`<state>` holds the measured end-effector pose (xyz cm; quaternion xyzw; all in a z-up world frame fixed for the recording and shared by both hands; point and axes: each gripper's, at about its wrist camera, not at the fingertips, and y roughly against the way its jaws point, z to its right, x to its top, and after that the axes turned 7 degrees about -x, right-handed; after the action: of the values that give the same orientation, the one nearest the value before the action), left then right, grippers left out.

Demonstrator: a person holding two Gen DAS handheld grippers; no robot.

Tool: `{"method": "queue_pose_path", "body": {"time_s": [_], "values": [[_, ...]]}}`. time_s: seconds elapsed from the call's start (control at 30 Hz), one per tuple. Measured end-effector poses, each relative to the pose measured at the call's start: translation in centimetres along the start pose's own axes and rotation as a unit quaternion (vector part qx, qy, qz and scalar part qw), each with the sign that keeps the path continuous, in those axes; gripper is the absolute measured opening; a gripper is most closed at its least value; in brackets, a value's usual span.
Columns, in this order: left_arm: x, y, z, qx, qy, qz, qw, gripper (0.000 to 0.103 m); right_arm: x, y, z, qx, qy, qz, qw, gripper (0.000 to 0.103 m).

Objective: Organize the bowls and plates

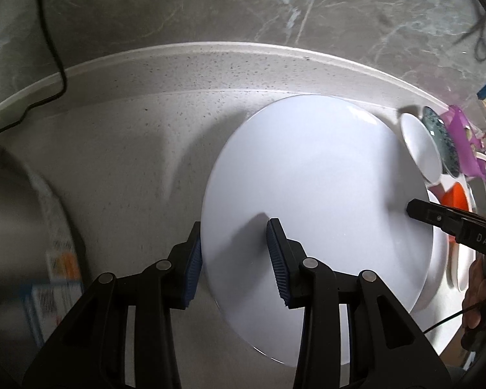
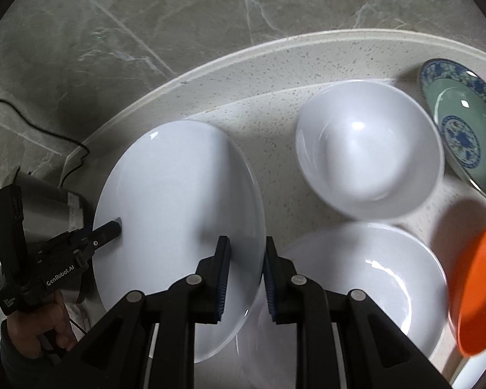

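Observation:
A large white plate [image 1: 317, 194] hangs above the speckled counter [image 1: 129, 149], held by both grippers on opposite rims. My left gripper [image 1: 235, 259] is shut on its near left rim, one blue pad over the plate and one under it. In the right wrist view the same plate [image 2: 178, 201] has my right gripper [image 2: 246, 269] shut on its right rim. The left gripper [image 2: 113, 227] reaches over the far rim there, with a hand below it. The right gripper's black tip [image 1: 413, 209] shows on the plate's right side.
A white bowl [image 2: 369, 152], a second white dish [image 2: 366, 285], an orange bowl [image 2: 479, 285] and a blue-patterned green plate [image 2: 460, 123] lie right of the held plate. A steel pot [image 2: 45, 204] and a black cable [image 2: 32, 126] are on the left. A purple basket [image 1: 463, 142] stands far right.

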<state>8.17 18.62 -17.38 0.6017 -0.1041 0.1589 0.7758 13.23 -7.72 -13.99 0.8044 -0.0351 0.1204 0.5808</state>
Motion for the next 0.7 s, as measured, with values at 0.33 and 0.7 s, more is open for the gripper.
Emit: {"method": "queue_pose_path", "body": {"time_s": [0.33,0.7], "values": [[-6.7,5.8,3.4,-0.007,-0.004,0.018,0.9998,0.035,-5.1,5.7,0.4,0.003,0.027,0.023,0.999,0.022],[-14.4,8.0,8.7,0.001,0.001,0.004,1.0,0.036,-11.7,8.9,2.1,0.0,0.05,0.013,0.999,0.022]]}}
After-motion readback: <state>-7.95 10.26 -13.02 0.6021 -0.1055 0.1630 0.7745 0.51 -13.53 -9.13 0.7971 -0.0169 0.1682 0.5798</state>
